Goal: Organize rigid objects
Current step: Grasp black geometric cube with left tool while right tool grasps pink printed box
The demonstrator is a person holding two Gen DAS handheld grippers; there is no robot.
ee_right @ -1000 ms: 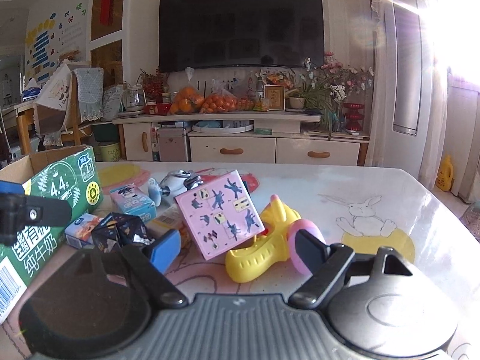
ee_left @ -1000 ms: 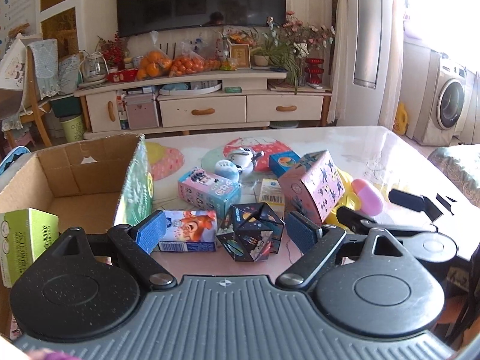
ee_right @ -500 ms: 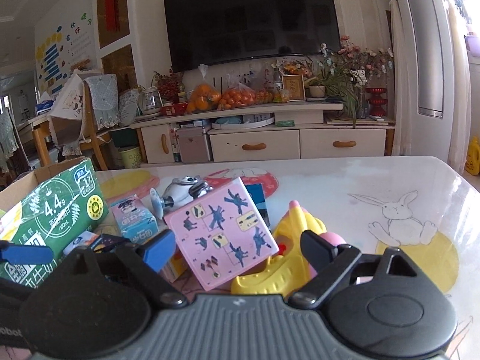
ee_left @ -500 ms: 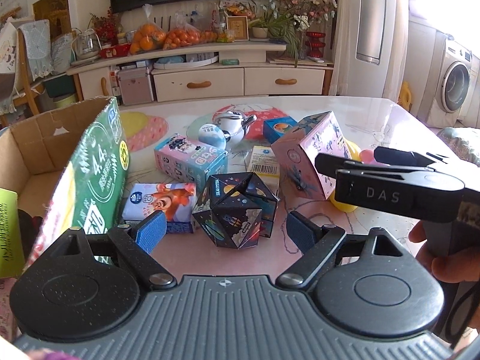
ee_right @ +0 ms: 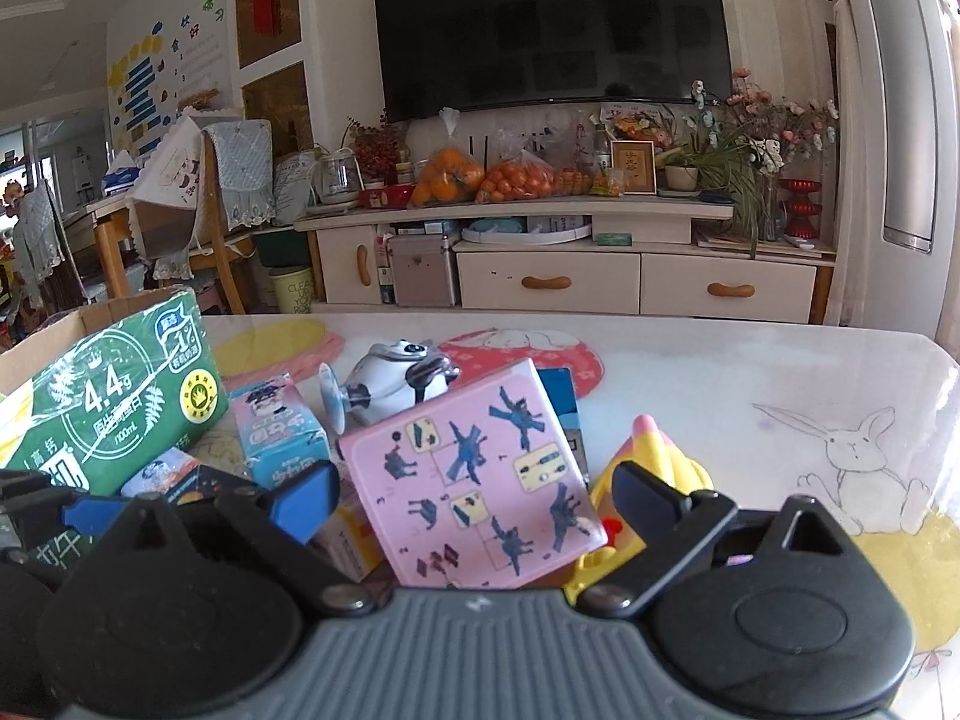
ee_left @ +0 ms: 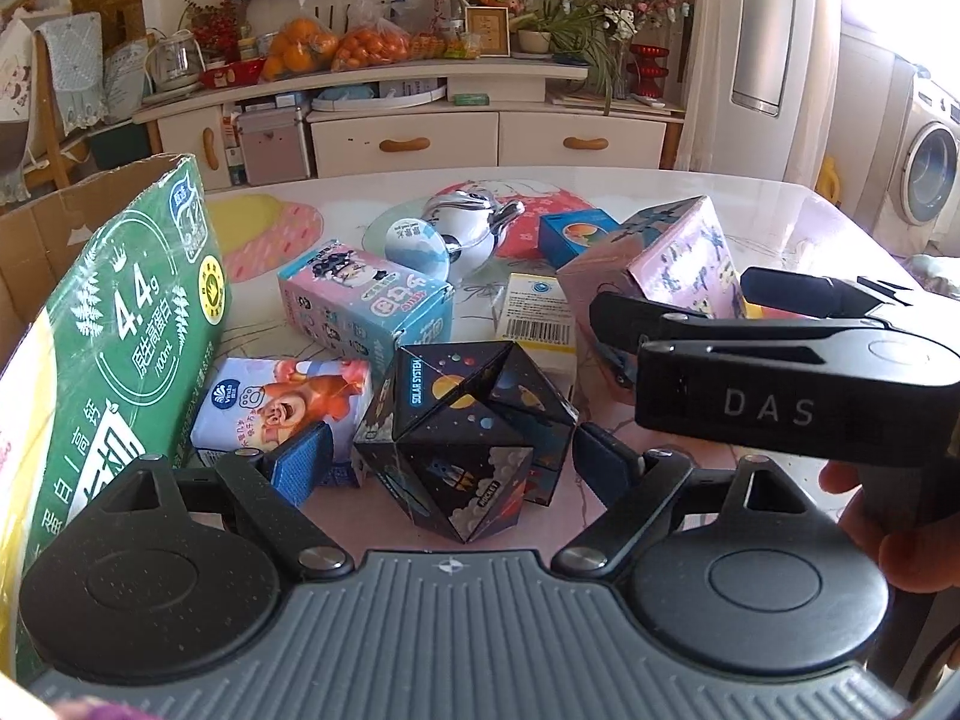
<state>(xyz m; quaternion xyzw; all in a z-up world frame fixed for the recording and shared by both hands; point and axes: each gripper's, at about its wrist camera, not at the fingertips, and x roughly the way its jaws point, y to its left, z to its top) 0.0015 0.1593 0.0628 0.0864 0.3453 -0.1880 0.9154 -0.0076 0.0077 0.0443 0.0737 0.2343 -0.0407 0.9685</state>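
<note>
A home living room. A wall-mounted television [ee_right: 552,24] hangs above a cream cabinet [ee_right: 576,282] holding bagged oranges [ee_right: 447,177] and potted flowers [ee_right: 738,150]. A washing machine [ee_left: 927,162] stands at the right.

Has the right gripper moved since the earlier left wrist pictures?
Yes. The right gripper has come in from the right, toward the pink box; its jaws have been opening.
</note>
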